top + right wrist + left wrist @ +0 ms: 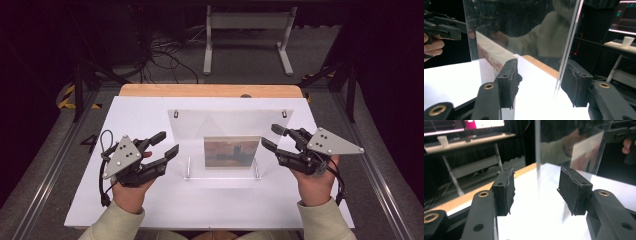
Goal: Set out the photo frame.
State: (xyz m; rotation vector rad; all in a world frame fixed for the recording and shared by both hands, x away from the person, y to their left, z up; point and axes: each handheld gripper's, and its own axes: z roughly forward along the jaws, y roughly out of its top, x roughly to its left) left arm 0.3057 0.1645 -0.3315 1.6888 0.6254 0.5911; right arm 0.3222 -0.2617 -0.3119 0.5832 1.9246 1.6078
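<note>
A white surface (150, 210) lies under me in a dark room. At its centre stands a clear picture frame (230, 135) holding a small print. My left tongs (167, 145) sit at nine o'clock of it, the right tongs (270, 137) at three, both open, each straddling a side edge without pressing. I judge this the approach; next I must close squarely on both edges.
</note>
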